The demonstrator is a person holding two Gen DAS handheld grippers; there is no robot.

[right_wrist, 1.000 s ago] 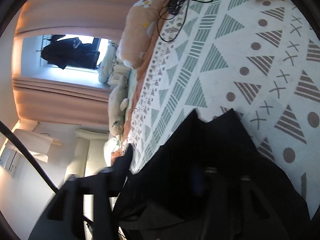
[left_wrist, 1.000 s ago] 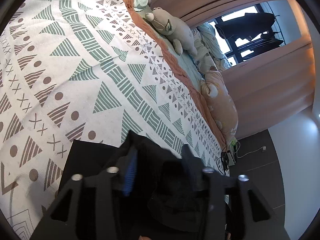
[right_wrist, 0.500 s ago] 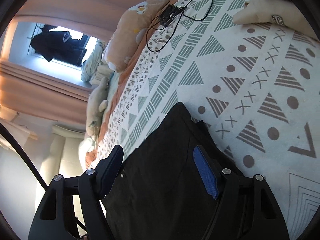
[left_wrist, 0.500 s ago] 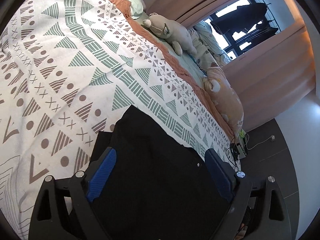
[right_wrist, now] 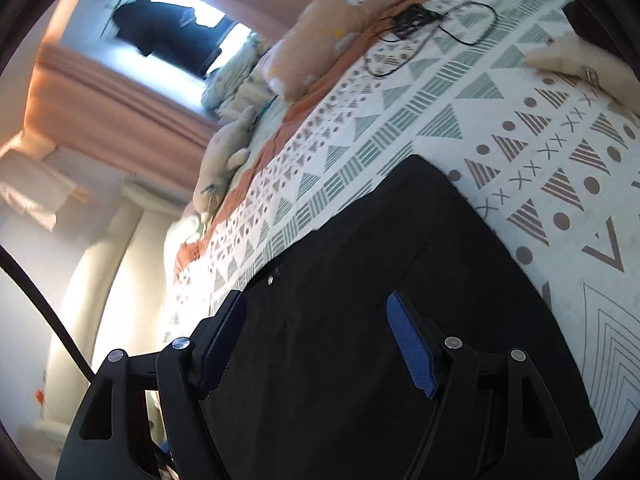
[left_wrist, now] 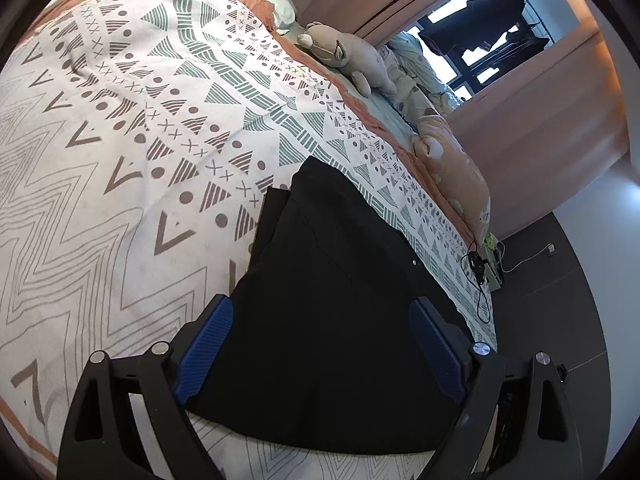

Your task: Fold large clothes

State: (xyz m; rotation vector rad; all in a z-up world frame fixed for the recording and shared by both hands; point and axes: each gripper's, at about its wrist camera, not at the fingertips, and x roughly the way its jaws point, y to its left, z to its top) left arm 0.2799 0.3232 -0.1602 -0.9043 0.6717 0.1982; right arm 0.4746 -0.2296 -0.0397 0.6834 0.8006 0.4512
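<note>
Garment [left_wrist: 332, 312], black and folded, now released and flat on the near bed [left_wrist: 120, 128]; left hand-held gripper [left_wrist: 320, 344] and right hand-held gripper [right_wrist: 316, 340] spread, backed off, fold apparently laid.

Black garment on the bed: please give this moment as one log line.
garment: folded, flat on bed | left gripper: open | right gripper: open

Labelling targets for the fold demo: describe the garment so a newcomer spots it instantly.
Start at the bed's patterned bedspread, white with triangles, dots and crosses. On its near part lies the black garment, flat. It is the only plain dark item; the plush toys along the far edge are pale.
</note>
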